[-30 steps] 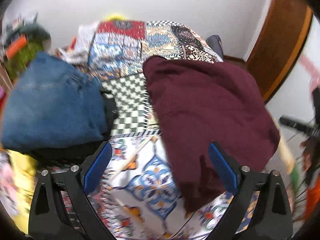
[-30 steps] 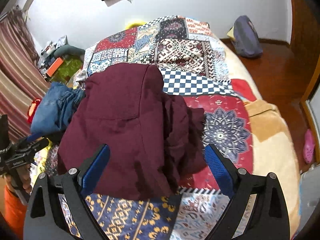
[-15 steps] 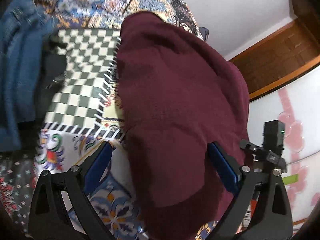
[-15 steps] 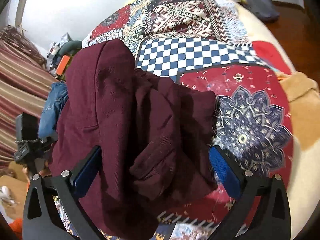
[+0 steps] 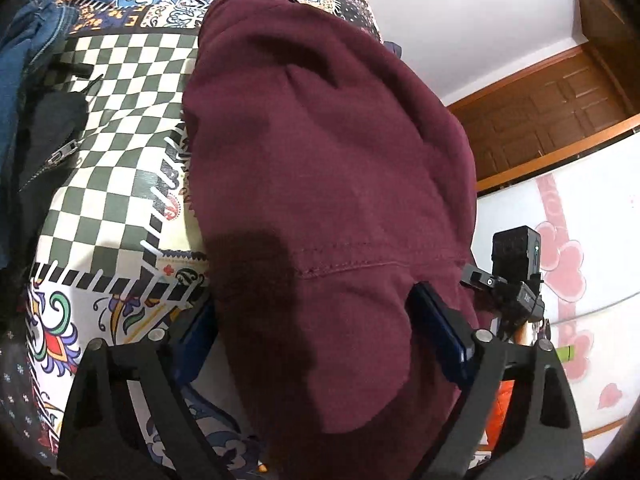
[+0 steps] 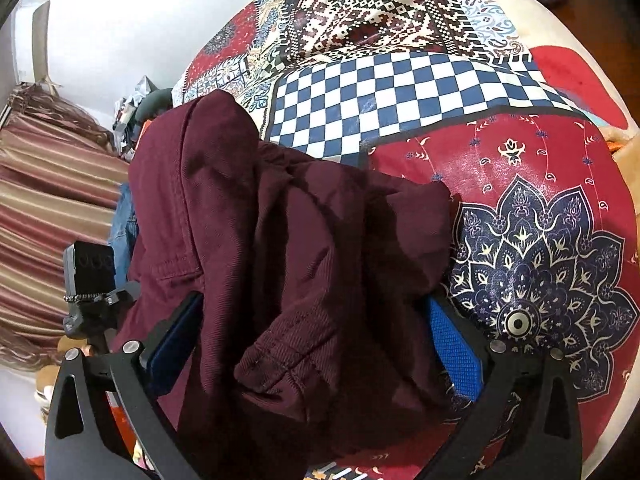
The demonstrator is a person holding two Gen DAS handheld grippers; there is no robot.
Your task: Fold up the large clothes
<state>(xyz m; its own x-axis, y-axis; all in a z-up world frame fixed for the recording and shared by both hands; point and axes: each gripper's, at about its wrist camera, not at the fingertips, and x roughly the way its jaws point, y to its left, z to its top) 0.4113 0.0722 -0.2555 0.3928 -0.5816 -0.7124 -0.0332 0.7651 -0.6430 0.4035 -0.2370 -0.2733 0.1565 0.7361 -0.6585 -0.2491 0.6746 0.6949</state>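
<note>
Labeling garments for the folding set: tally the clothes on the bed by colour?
Maroon: 1, the maroon garment
Blue denim: 1, the jeans
Black: 1, the zippered black garment
Total: 3

Two matching tools: left gripper [image 5: 316, 340] and right gripper [image 6: 312, 336], each with black angular arms, triangular cut-outs, silver round screws at the joints and blue textured pads inside the fingers [image 6: 456, 344]. Black boxy camera block mounted on top, beaded band beside one.

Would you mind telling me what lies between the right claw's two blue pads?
A bunched fold of the maroon garment fills the open right claw, seen in the right wrist view.
</note>
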